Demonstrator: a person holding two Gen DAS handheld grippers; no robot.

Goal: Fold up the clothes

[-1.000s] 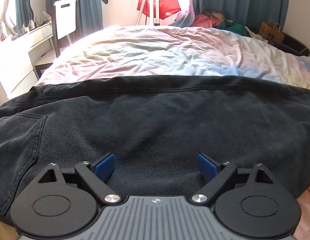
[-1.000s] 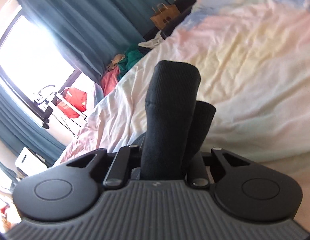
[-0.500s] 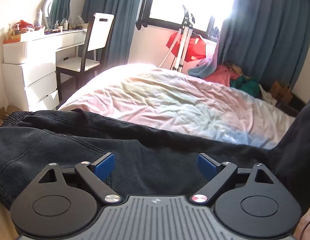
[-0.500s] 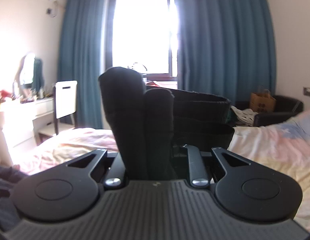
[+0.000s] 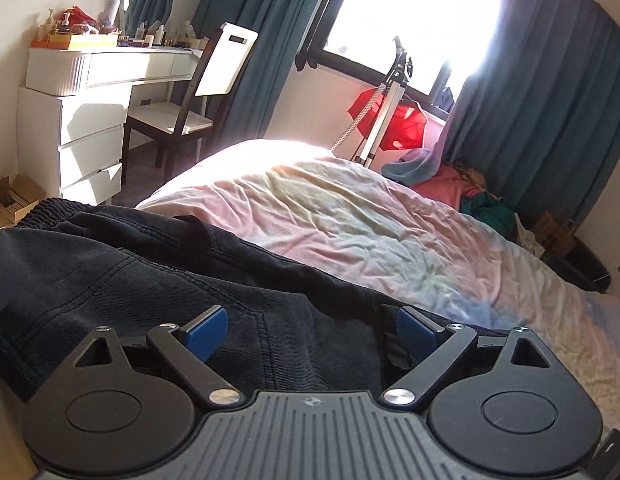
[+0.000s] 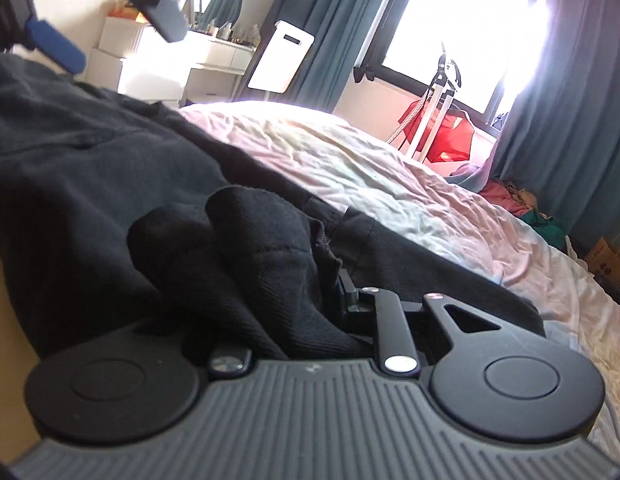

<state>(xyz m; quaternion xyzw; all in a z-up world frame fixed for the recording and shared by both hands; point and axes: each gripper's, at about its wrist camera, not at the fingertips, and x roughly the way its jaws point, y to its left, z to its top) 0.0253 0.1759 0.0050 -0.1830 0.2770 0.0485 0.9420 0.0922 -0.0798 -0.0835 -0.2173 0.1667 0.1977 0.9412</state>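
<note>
1. The left gripper (image 5: 311,334) hangs low over the black trousers (image 5: 110,280), its blue pads (image 5: 206,330) spread wide with nothing pinched between them; dark denim lies under and between the jaws.
2. The trousers stretch along the near edge of the bed (image 5: 349,220), the elastic waistband (image 5: 50,210) well off to the left of the left jaws, a stitched seam running straight between them.
3. The right gripper (image 6: 294,300) is clenched on a thick bunch of the same black cloth (two rolled folds rise out of the jaws and lean to the left).
4. From the right wrist camera, the rest of the trousers (image 6: 90,168) spreads ahead and left of the jaws across the pastel sheet; the fingertips themselves are buried in cloth.
5. High at the left of that view, a blue pad of the left gripper (image 6: 56,46) shows above the fabric.
6. Beyond both jaws stand a white chair (image 5: 226,64), a white dresser (image 5: 90,92), teal curtains (image 5: 549,100) and a red garment (image 5: 405,124) on a stand by the window.
</note>
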